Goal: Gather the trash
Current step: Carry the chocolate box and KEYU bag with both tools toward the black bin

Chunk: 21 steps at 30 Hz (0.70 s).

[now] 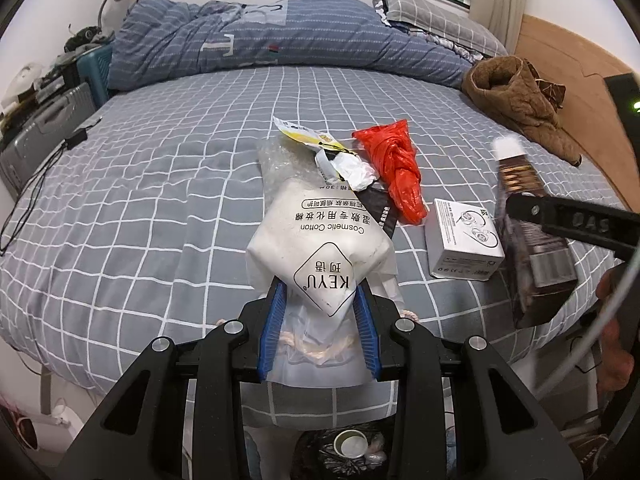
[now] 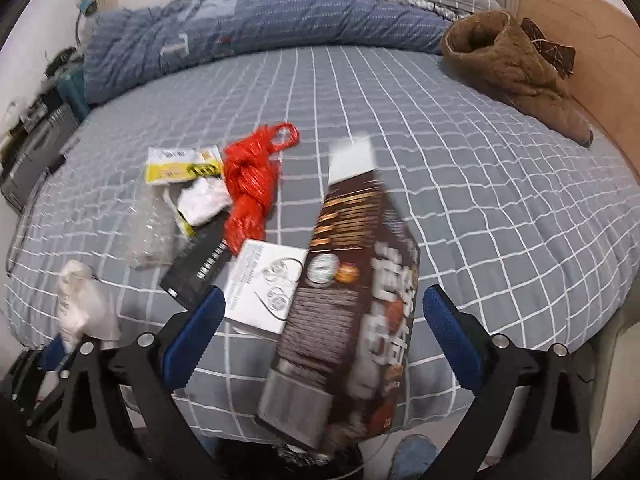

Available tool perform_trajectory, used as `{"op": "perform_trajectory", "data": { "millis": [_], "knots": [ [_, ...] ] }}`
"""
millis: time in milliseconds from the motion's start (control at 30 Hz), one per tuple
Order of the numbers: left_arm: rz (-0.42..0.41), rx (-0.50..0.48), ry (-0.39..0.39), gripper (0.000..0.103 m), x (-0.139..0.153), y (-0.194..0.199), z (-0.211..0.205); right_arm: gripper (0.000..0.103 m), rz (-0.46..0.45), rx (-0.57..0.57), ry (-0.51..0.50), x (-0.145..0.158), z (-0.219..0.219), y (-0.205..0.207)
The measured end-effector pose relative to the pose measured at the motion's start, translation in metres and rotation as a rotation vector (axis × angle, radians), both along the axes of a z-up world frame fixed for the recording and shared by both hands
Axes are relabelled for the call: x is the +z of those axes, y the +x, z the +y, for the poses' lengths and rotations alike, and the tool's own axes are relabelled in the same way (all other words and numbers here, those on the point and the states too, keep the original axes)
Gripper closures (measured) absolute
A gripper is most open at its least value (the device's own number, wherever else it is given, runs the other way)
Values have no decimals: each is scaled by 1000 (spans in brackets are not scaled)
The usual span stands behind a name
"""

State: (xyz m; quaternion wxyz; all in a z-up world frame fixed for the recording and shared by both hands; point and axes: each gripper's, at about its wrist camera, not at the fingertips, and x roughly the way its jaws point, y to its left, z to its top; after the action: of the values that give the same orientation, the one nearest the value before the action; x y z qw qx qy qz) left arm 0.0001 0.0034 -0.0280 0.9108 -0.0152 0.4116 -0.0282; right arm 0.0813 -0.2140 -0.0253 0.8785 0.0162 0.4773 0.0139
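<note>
Gripping the white cosmetic cotton bag, the left tongs have their blue pads closed on its lower, crumpled end, so the bulk of the bag stands out ahead of them, above the near edge of the bed. Below, between the tongs' arms, a black-lined trash bin shows with a paper cup already in it, and the bag hangs roughly over it.

The right tongs are spread wide, and the brown snack box sits between the pads without either one touching it. In the left wrist view one black finger crosses in front of the box, so the box looks loose or barely supported; whether it is resting on the bed edge I cannot tell, as it is blurred.

Still lying on the bed are the white earphone box, the knotted red plastic bag, a crumpled white wrapper, a yellow packet and a black sleeve, all close together.

As I judge it, the risks are these: the brown box could tip off the mattress edge and miss the bin, since nothing clamps it; and the cotton bag, held only by thin slippery film, could slide free early or catch on the pads at release.
</note>
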Motion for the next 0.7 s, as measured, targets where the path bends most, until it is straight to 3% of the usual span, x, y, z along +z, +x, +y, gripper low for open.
{"op": "perform_trajectory", "data": {
  "millis": [167,467,567,600,633,700],
  "knots": [
    [12,4,-2,70,-4,0,3,8,36,-58,-13,-21,-17,2],
    [10,1,-4,70,-3,1,1,8,33,-73,-61,-24,-31,-4],
    [9,1,-3,70,-4,2,0,25,51,-77,-85,-28,-33,-4],
    [8,0,-3,70,-3,2,0,34,56,-76,-88,-29,-33,-3],
    [6,-1,-3,70,-3,1,-1,51,70,-77,-90,-30,-35,-3],
    [1,-2,-2,70,-2,0,-2,57,73,-79,-88,-29,-37,-4]
  ]
}}
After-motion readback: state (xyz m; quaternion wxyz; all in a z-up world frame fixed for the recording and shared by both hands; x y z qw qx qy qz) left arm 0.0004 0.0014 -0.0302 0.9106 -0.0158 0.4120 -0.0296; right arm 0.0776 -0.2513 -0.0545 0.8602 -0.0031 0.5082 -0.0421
